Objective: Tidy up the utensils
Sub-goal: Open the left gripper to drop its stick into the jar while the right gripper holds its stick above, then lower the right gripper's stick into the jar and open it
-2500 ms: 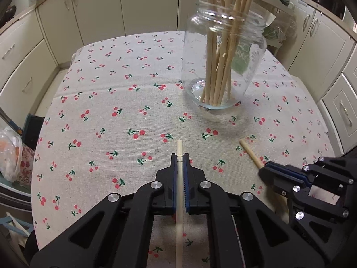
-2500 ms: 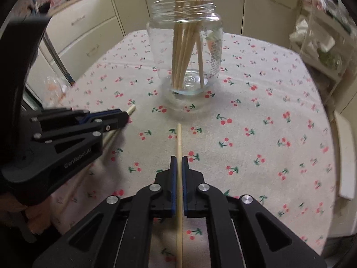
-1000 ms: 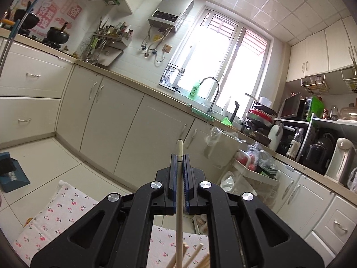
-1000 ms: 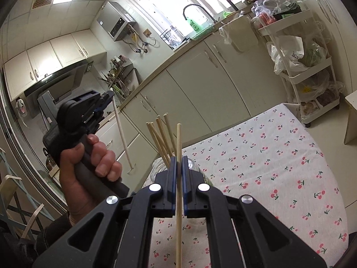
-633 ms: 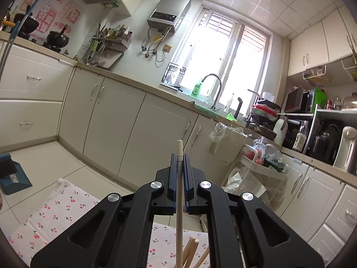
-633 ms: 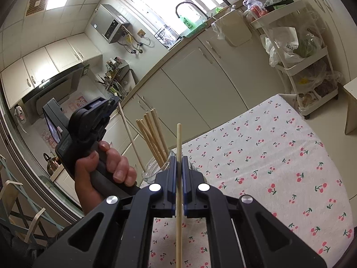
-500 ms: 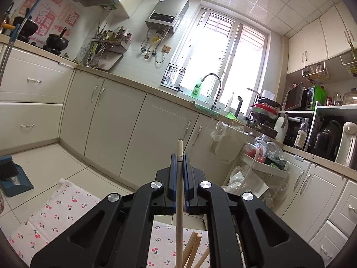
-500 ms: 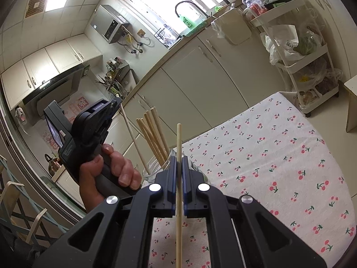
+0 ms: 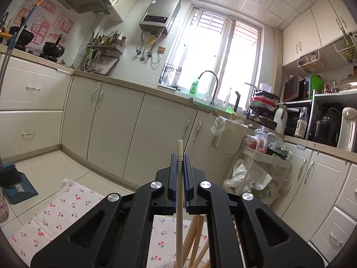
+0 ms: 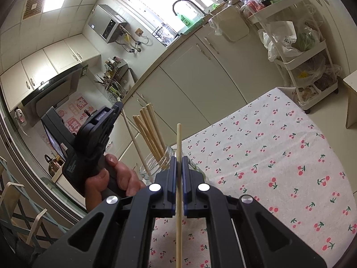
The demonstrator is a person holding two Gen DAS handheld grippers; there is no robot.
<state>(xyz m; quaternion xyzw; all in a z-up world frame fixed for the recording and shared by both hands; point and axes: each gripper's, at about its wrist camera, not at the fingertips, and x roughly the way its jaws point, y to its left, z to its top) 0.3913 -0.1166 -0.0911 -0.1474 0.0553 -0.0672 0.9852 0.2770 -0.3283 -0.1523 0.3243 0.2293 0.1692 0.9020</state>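
Upright, the left gripper (image 10: 118, 107) clamps a chopstick (image 10: 133, 139) directly over the jar (image 10: 156, 165); the right gripper (image 10: 178, 163), clamping another chopstick (image 10: 178, 143), sits just beside it.

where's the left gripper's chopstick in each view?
Left wrist: chopstick runs vertically at bottom centre, clamped in the left gripper.
Right wrist: same chopstick at left of centre, slanting from the left gripper down into the glass jar.
Shared landmark: sink faucet by the window.
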